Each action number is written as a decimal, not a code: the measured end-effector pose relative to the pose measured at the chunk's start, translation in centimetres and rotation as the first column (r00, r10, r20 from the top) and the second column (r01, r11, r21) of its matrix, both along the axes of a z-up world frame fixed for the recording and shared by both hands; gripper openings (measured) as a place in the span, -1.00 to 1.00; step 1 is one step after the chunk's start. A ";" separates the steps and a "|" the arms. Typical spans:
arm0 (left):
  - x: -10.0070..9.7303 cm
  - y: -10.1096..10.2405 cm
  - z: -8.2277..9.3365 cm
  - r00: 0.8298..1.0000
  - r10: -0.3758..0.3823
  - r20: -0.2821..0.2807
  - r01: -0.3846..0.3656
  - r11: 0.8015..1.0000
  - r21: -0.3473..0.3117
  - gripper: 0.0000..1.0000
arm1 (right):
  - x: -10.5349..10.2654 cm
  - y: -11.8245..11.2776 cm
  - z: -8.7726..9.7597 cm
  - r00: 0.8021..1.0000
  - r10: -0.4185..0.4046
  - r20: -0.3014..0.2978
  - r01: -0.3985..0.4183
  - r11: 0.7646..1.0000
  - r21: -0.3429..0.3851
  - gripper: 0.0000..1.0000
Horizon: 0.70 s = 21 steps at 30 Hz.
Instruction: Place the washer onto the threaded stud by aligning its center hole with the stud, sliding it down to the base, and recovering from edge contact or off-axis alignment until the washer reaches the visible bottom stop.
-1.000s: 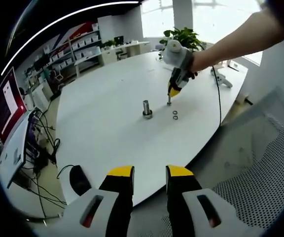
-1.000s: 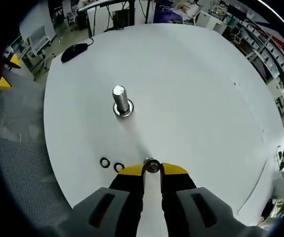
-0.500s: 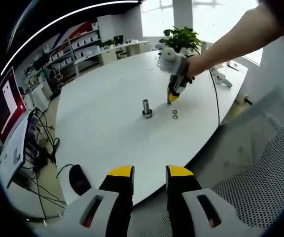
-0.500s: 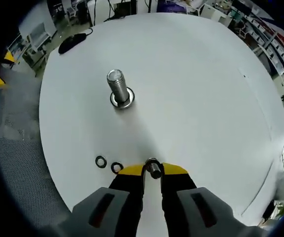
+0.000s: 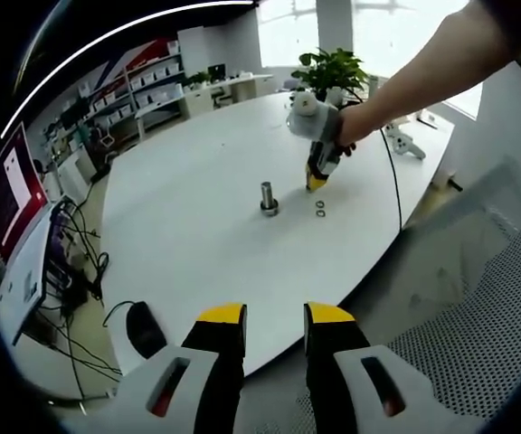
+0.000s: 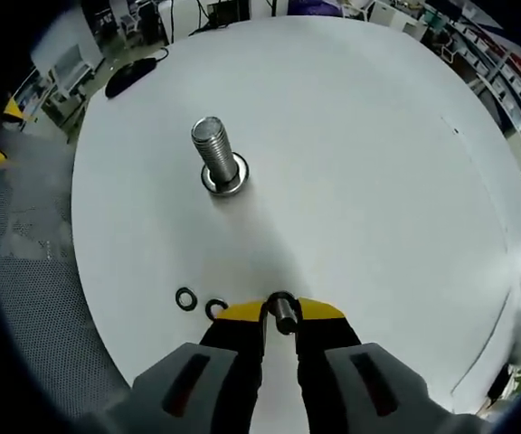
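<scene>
In the right gripper view, the right claw (image 6: 279,312) is clamped on a washer (image 6: 282,308), pinched between the 2 yellow-tipped jaws right at their tips and seen partly edge-on. The claw hangs above the white table (image 6: 378,181). Ahead of it and a little to the left, well apart from the tips, the threaded stud (image 6: 213,154) stands upright on its round base. Just beside the left jaw, 2 spare rings (image 6: 186,298) lie flat on the table, close to each other; the nearer one is partly hidden behind the jaw.

In the left gripper view, the left claw (image 5: 274,318) has its 2 jaws apart with nothing between them, held low past the near edge of the table (image 5: 197,235). Far across the table, a person's arm (image 5: 414,77) reaches in from the right, carrying the right claw (image 5: 316,183) pointed down near the 2 rings (image 5: 319,210). The stud (image 5: 269,199) stands just left of them. A dark computer mouse (image 5: 145,330) lies below the table's near edge, left of the left claw. A potted plant (image 5: 333,68) stands at the far side of the table.
</scene>
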State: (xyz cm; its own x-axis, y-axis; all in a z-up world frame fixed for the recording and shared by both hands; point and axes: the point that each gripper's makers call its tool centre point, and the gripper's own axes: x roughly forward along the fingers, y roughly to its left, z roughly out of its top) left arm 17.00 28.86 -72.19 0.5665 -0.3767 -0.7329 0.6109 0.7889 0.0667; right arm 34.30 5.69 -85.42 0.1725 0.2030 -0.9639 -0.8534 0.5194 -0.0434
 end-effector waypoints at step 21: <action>0.2 0.2 0.1 1.000 0.012 0.007 -0.012 1.000 0.004 -0.54 | -1.3 -1.1 0.0 1.000 0.004 -0.002 -0.004 1.000 -0.005 -0.62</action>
State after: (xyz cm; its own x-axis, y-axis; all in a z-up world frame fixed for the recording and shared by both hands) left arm 17.15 29.07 -72.11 0.5763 -0.3670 -0.7302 0.6009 0.7959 0.0743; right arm 32.98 4.64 -85.47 0.1698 0.1987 -0.9652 -0.8555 0.5159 -0.0443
